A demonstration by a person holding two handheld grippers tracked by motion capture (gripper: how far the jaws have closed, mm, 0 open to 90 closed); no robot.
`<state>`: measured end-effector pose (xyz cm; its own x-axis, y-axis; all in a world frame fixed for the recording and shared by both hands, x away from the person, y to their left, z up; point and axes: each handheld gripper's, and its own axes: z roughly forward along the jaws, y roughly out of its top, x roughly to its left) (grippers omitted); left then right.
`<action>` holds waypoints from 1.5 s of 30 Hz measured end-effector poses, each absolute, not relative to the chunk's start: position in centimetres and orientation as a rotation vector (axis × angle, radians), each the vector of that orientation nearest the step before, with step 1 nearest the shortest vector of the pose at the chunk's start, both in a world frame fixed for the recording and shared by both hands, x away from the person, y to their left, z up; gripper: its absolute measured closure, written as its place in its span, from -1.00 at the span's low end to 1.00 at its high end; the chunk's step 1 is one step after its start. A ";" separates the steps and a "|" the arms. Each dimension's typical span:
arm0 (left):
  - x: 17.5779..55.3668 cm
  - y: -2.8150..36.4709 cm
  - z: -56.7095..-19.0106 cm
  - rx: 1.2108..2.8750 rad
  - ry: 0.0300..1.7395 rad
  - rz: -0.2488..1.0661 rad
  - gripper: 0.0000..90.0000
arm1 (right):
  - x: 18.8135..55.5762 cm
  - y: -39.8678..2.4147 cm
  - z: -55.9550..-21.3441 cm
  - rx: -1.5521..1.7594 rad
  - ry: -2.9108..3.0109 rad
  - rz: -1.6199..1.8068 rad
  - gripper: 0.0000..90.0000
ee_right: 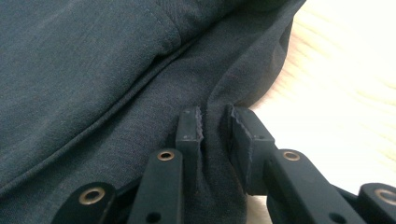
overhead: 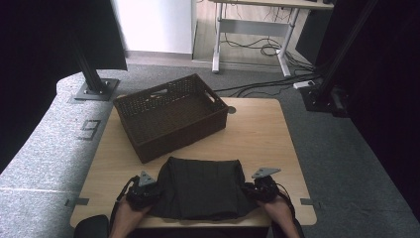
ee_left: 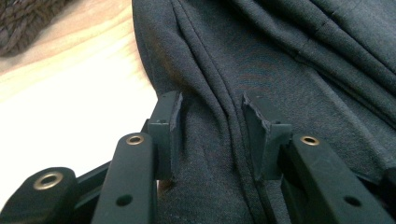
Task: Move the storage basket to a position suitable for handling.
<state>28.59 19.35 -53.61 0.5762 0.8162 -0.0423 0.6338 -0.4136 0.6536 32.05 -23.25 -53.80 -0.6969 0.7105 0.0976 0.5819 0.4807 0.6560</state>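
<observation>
A dark grey folded cloth [overhead: 203,186] lies at the near edge of the wooden table [overhead: 257,134]. My left gripper [overhead: 144,191] is at the cloth's left edge. In the left gripper view the cloth [ee_left: 289,56] has a ridge of folds running between the jaws, and the left gripper [ee_left: 212,100] stands open astride it. My right gripper [overhead: 261,188] is at the cloth's right edge. In the right gripper view its jaws are nearly together, and the right gripper [ee_right: 213,114] is shut on a raised fold of the cloth [ee_right: 93,70].
A dark brown woven basket [overhead: 171,114] sits empty at the back left of the table, just beyond the cloth. Bare wood lies to the right of the basket. Black frame posts [overhead: 91,74] stand on the carpet at both far corners.
</observation>
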 end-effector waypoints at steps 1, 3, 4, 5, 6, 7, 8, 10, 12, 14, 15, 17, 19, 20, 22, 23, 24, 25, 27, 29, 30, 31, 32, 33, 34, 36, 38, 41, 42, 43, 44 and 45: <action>28.6 19.4 -53.6 2.179 1.151 0.376 0.30 | 32.1 -23.3 -53.8 1.121 2.537 1.014 0.60; 28.3 19.5 -53.6 2.182 1.152 0.373 0.30 | 31.7 -23.1 -53.8 1.106 2.547 1.010 0.60; 28.3 19.5 -53.6 2.182 1.152 0.373 0.30 | 31.7 -23.1 -53.8 1.106 2.547 1.010 0.60; 28.0 19.5 -53.5 2.187 1.154 0.372 0.30 | 31.5 -23.0 -53.8 1.099 2.553 1.009 0.59; 27.9 19.6 -53.5 2.189 1.153 0.371 0.30 | 31.4 -23.0 -53.8 1.096 2.552 1.010 0.59; 27.8 19.6 -53.5 2.190 1.153 0.369 0.30 | 31.3 -23.0 -53.8 1.092 2.557 1.011 0.59; 27.7 19.6 -53.5 2.192 1.152 0.369 0.30 | 31.2 -22.9 -53.8 1.095 2.557 1.011 0.59; 27.4 19.7 -53.5 2.193 1.150 0.369 0.30 | 31.0 -22.9 -53.8 1.094 2.558 1.014 0.59; 27.1 19.7 -53.5 2.194 1.147 0.369 0.30 | 30.8 -22.9 -53.8 1.091 2.561 1.017 0.59; 26.9 19.7 -53.5 2.196 1.147 0.368 0.30 | 30.7 -22.9 -53.8 1.090 2.564 1.016 0.59; 26.7 19.7 -53.4 2.202 1.145 0.366 0.29 | 30.5 -22.9 -53.8 1.088 2.565 1.016 0.59; 26.6 19.7 -53.4 2.207 1.143 0.367 0.29 | 30.2 -22.9 -53.7 1.086 2.572 1.015 0.59; 26.2 19.7 -53.3 2.216 1.140 0.364 0.29 | 30.0 -22.8 -53.7 1.080 2.576 1.006 0.57; 26.2 19.7 -53.3 2.216 1.140 0.364 0.29 | 30.0 -22.8 -53.7 1.080 2.576 1.006 0.57; 26.0 19.7 -53.4 2.215 1.139 0.361 0.28 | 29.7 -22.8 -53.7 1.073 2.583 1.002 0.57; 26.0 19.8 -53.4 2.205 1.144 0.353 0.27 | 29.6 -22.8 -53.6 1.070 2.583 0.996 0.56; 26.0 19.8 -53.4 2.205 1.144 0.353 0.25 | 29.6 -22.8 -53.6 1.070 2.583 0.996 0.56; 26.2 19.9 -53.4 2.205 1.148 0.338 0.19 | 29.6 -22.8 -53.6 1.073 2.586 0.995 0.53; 26.4 19.9 -53.3 2.206 1.159 0.331 -0.08 | 29.7 -22.9 -53.5 1.076 2.587 0.971 0.34; 27.0 20.2 -53.0 2.194 1.189 0.337 -0.29 | 30.0 -23.2 -53.3 1.083 2.576 0.957 0.20; 27.0 20.2 -53.0 2.194 1.189 0.337 -0.37 | 30.1 -23.4 -53.1 1.092 2.558 0.967 0.10; 27.5 20.5 -52.7 2.177 1.210 0.359 -0.45 | 30.3 -23.7 -52.9 1.110 2.528 0.969 0.00; 27.8 20.8 -52.4 2.162 1.218 0.369 -0.49 | 30.5 -23.9 -52.8 1.116 2.514 0.968 -0.07; 27.8 20.8 -52.4 2.162 1.218 0.369 -0.53 | 30.8 -24.2 -52.5 1.129 2.487 0.966 -0.16; 28.4 21.2 -52.0 2.141 1.227 0.381 -0.58 | 31.0 -24.4 -52.4 1.137 2.468 0.966 -0.24; 28.8 21.5 -51.7 2.132 1.233 0.390 -0.62 | 31.3 -24.7 -52.3 1.145 2.443 0.961 -0.31; 29.4 21.8 -51.2 2.124 1.237 0.420 -0.68 | 32.2 -25.5 -52.0 1.194 2.364 0.943 -0.53; 30.4 22.4 -50.4 2.100 1.238 0.461 -0.69 | 33.0 -26.3 -52.1 1.252 2.306 0.929 -0.68; 30.8 22.6 -50.1 2.095 1.237 0.474 -0.69 | 33.2 -26.5 -52.2 1.269 2.288 0.925 -0.71; 31.0 22.7 -49.9 2.092 1.233 0.485 -0.69 | 33.2 -26.5 -52.2 1.269 2.288 0.925 -0.71; 31.7 23.0 -49.4 2.087 1.225 0.510 -0.70 | 33.4 -26.9 -52.6 1.292 2.260 0.918 -0.75; 32.0 23.2 -49.2 2.083 1.219 0.526 -0.71 | 33.4 -27.0 -52.8 1.299 2.253 0.913 -0.81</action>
<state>31.96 23.22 -49.22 0.4848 0.8745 0.0136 0.6095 -0.3490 0.7118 33.45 -26.96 -52.79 -0.4992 0.8665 -0.0063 0.6176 0.3609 0.6988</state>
